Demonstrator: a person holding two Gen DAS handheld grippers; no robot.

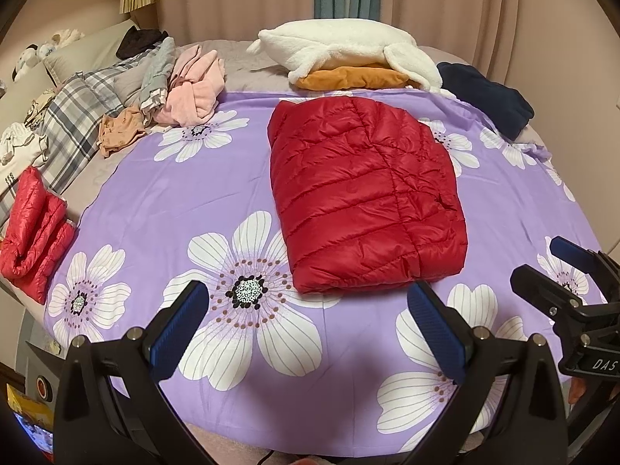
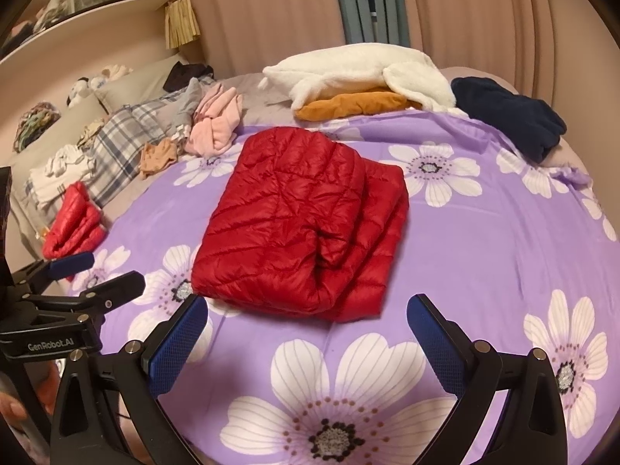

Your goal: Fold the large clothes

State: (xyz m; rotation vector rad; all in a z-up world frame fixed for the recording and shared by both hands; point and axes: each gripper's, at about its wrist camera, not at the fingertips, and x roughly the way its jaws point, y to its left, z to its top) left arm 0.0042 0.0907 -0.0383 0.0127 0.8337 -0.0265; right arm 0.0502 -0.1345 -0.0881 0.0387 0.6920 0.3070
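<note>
A red quilted puffer jacket (image 1: 364,193) lies folded into a rectangle on the purple flowered sheet (image 1: 174,190); it also shows in the right wrist view (image 2: 302,228). My left gripper (image 1: 308,302) is open and empty, just short of the jacket's near edge. My right gripper (image 2: 308,317) is open and empty, its fingers at either side of the jacket's near edge, not touching it. The right gripper also shows at the right of the left wrist view (image 1: 558,267); the left gripper shows at the left of the right wrist view (image 2: 97,271).
A second folded red jacket (image 1: 35,228) lies at the left bed edge. Loose pink (image 1: 193,89), plaid (image 1: 77,116) and tan clothes sit far left. A white fleece on an orange garment (image 1: 348,58) and a navy garment (image 1: 488,97) lie at the back. Curtains hang behind.
</note>
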